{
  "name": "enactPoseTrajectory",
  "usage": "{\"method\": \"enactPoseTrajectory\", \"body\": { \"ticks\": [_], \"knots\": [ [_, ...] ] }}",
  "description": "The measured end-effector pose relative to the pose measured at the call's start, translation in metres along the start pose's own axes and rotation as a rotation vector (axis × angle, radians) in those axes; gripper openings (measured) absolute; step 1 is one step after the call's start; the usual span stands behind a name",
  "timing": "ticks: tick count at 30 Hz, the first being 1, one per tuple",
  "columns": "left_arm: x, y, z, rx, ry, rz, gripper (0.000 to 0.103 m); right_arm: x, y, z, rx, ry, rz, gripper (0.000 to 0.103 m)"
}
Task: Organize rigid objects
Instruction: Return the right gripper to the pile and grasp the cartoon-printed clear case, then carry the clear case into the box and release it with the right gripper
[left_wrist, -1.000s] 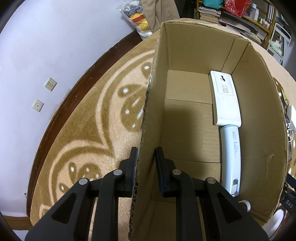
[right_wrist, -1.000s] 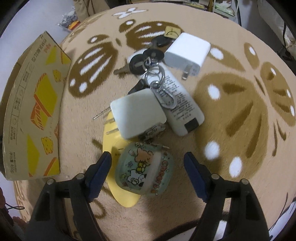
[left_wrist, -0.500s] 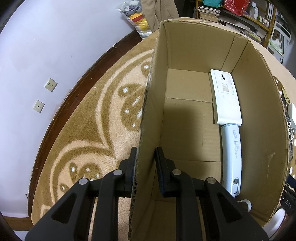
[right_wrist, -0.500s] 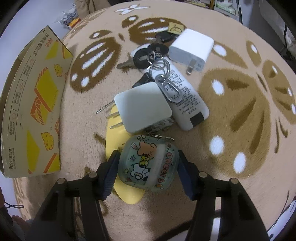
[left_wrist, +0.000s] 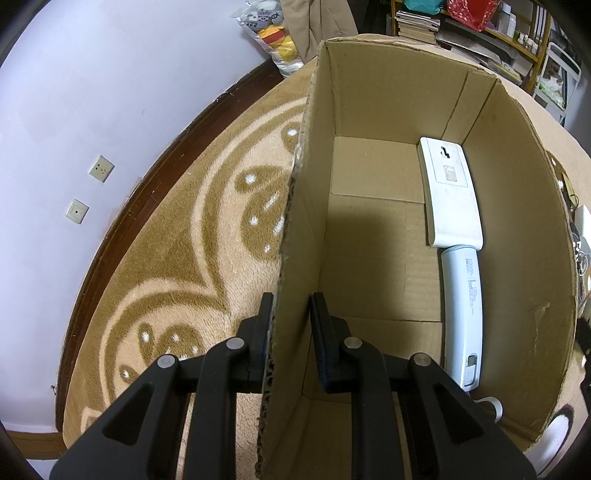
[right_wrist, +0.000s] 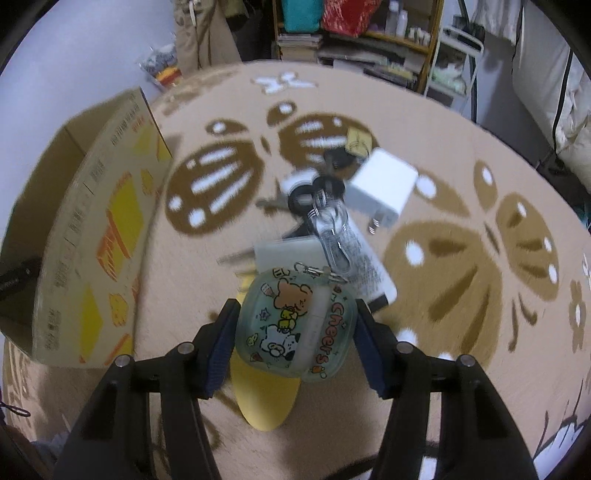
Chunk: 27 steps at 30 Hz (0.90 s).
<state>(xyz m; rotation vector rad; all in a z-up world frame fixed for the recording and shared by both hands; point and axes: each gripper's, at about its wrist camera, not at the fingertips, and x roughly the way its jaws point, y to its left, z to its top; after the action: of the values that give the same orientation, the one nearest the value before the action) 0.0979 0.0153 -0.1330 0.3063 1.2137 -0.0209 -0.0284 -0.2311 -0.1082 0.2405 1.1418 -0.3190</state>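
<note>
Right now my left claw (left_wrist: 291, 314) is closed on the near side wall of an open cardboard box (left_wrist: 517, 229), one finger outside the wall and one inside. The box sits on a tan rug (left_wrist: 192, 236) with a brown leaf pattern. Two things lie inside it along the right wall, end to end: a flat white rectangular device (left_wrist: 450, 195) farther away, and a long pale blue bar (left_wrist: 463, 314) nearer to me. A lavender wall (left_wrist: 92, 92) with two small sockets stands beyond the rug's edge.

My right claw (right_wrist: 293, 341) grips a small rounded case (right_wrist: 295, 325) with cartoon animals and the word "Cheers" on it, one finger pressed against each side. The case is tilted. Below it a yellow oval piece (right_wrist: 264, 402) lies on the rug. Just past the case sits a blurred pile: a white square charger (right_wrist: 288, 251), a white bar with printed text (right_wrist: 362, 269), a ring of keys (right_wrist: 317, 192) on top, and a second white charger (right_wrist: 382, 188) with its prongs showing. The cardboard box (right_wrist: 92, 240), with yellow printing on its outer side, stands to the left of the pile, apart from it.
</note>
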Motion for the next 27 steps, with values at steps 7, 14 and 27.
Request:
{"method": "enactPoseTrajectory", "body": {
  "ticks": [7, 14, 27],
  "knots": [
    [0.000, 0.000, 0.000, 0.000, 0.000, 0.000, 0.018, -0.006, 0.015, 0.022, -0.014, -0.074, 0.020, 0.064],
    [0.000, 0.000, 0.000, -0.001, 0.001, 0.000, 0.018, -0.016, 0.031, 0.048, -0.038, -0.139, 0.055, 0.064],
    [0.001, 0.003, 0.000, -0.013, 0.007, -0.015, 0.018, -0.050, 0.089, 0.085, -0.141, -0.278, 0.148, 0.064]
  ]
}}
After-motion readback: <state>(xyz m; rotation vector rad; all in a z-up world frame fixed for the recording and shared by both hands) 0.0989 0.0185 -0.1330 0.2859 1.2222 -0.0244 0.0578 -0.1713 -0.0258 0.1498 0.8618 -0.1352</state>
